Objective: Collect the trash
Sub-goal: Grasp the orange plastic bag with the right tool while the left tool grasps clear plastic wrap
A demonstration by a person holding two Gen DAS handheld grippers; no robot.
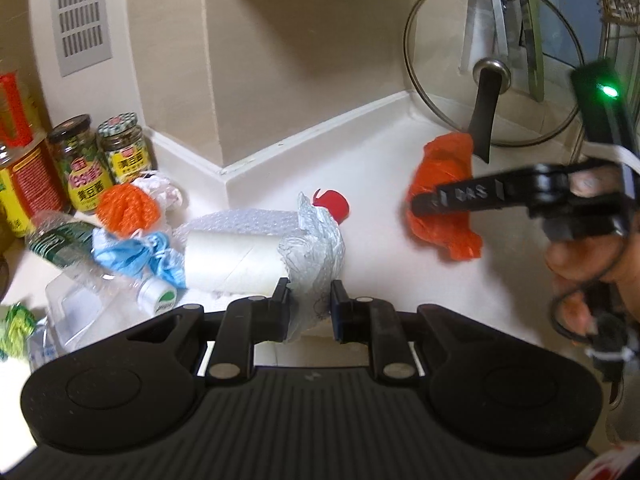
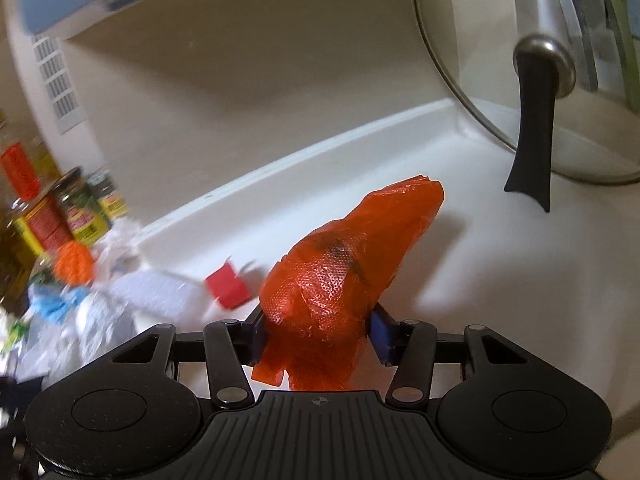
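A: Right wrist view: the right gripper [image 2: 318, 338] is clenched on the crumpled orange plastic bag [image 2: 340, 280], whose long axis runs away up-right toward the glass lid [image 2: 480, 92].

B: The left gripper [image 1: 310, 312] is clamped on clear crumpled plastic wrap [image 1: 316, 256]. No bin is visible.

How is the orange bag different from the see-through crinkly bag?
The orange bag is bright and hard to see through; the crinkly clear bag is pale and lets light through. The orange bag is in the right gripper, and the clear bag is in the left gripper. The orange bag is off by itself near the glass lid; the clear bag is beside the trash pile. Both are crumpled plastic, pinched between gripper jaws.
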